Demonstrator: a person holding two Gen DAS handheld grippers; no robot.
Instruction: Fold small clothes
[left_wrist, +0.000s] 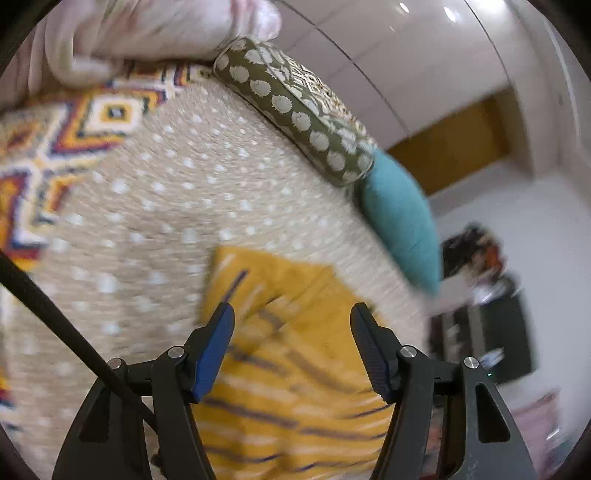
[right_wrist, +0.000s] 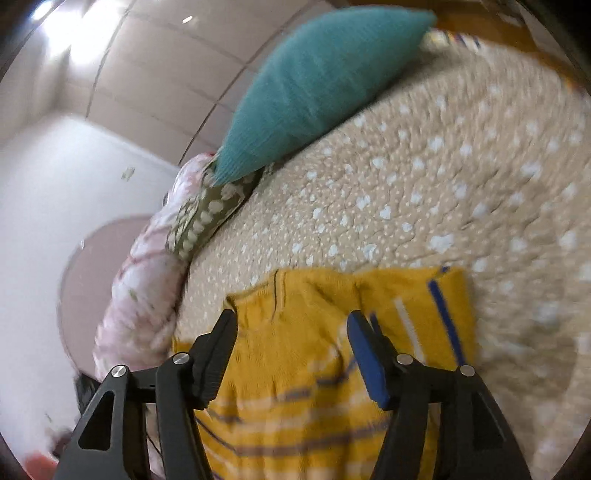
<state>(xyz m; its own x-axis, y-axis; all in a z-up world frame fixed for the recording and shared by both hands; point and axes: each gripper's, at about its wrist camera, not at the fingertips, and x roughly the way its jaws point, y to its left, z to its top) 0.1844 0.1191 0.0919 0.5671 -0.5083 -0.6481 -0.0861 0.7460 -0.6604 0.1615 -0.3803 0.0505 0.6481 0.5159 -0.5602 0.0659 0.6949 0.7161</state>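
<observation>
Left wrist view, left gripper (left_wrist: 291, 314) with jaws apart and empty above a yellow striped sweater (left_wrist: 295, 369) lying on the dotted bed cover (left_wrist: 166, 192), right wrist view, right gripper (right_wrist: 291, 319) likewise spread, empty, over the sweater's collar, teal pillow (right_wrist: 310, 85) beyond.

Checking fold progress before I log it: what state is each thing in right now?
Yellow striped sweater: lying on the bedspread, sleeve folded over its body.
Left tool: open, nothing gripped, above the sweater.
Right tool: open, nothing gripped, above the sweater.
Teal pillow: lying at the bed's edge.
</observation>
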